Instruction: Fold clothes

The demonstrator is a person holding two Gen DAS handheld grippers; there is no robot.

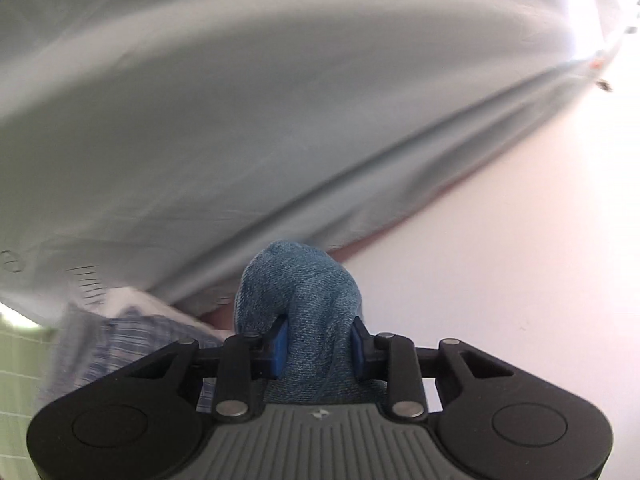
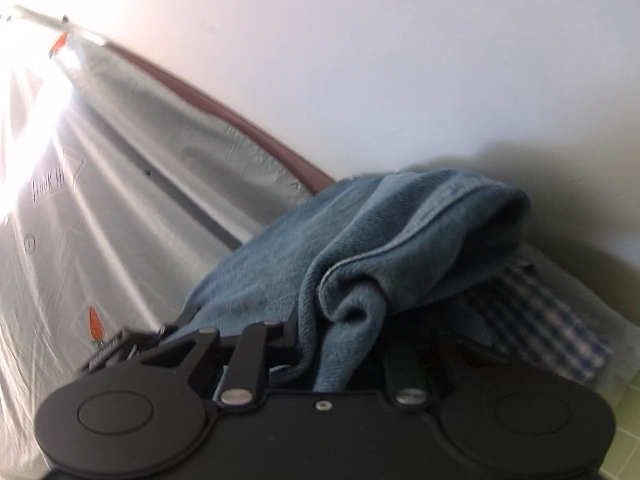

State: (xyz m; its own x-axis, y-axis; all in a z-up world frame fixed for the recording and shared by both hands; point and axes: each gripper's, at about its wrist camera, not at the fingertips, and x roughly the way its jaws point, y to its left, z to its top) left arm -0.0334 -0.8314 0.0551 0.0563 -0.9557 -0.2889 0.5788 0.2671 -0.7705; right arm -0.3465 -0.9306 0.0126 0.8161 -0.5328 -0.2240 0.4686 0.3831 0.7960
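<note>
A blue knitted garment (image 1: 304,292) bulges up between the blue pads (image 1: 280,344) of my left gripper (image 1: 320,346), which is shut on a bunched fold of it. In the right wrist view the same blue garment (image 2: 380,240) drapes over my right gripper (image 2: 344,344) and hides its fingertips. The cloth gathers into a pinched fold between the jaws, so this gripper is shut on it too. The garment hangs between the two grippers above a pale sheet-covered surface (image 2: 100,220).
A pale shiny sheet (image 1: 200,120) printed with small carrots (image 2: 95,322) covers the surface, with a brown edge (image 2: 240,120) along a white wall (image 1: 520,240). A blue-and-white checked cloth (image 2: 560,328) (image 1: 120,340) lies beneath the garment. Green tiled floor (image 2: 628,420) shows at the corner.
</note>
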